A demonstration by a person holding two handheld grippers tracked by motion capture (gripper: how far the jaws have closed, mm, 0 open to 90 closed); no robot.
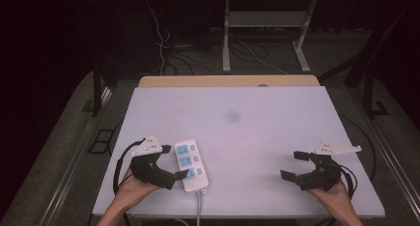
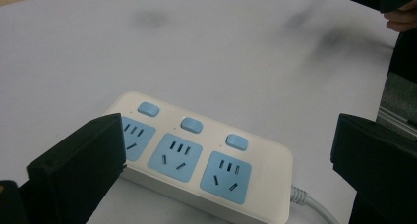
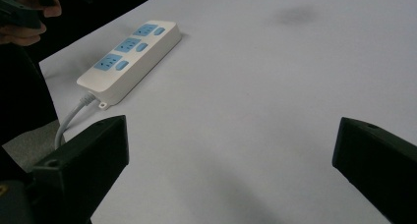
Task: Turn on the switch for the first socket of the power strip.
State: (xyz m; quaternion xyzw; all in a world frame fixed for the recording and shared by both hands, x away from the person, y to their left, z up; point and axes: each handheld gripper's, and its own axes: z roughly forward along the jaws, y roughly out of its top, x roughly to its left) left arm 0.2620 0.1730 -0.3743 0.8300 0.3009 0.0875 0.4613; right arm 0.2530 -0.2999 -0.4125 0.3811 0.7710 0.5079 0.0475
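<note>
A white power strip point(image 1: 190, 164) with three blue sockets and three blue switches lies flat near the table's front left; its white cable point(image 1: 199, 206) runs off the front edge. My left gripper point(image 1: 173, 162) is open just left of the strip, its jaws pointing at it. In the left gripper view the strip point(image 2: 196, 155) lies close ahead between the wide-apart jaws, and the left jaw covers its far end. My right gripper point(image 1: 293, 165) is open over bare table at the front right, nothing between its jaws. The right gripper view shows the strip point(image 3: 130, 54) far off, upper left.
The white table top point(image 1: 247, 122) has a faint dark smudge point(image 1: 233, 116) near its middle and a wooden edge point(image 1: 228, 81) at the back. Behind it are a metal stand's legs point(image 1: 226, 47) and loose cables point(image 1: 163, 42) on the floor. Dark floor surrounds the table.
</note>
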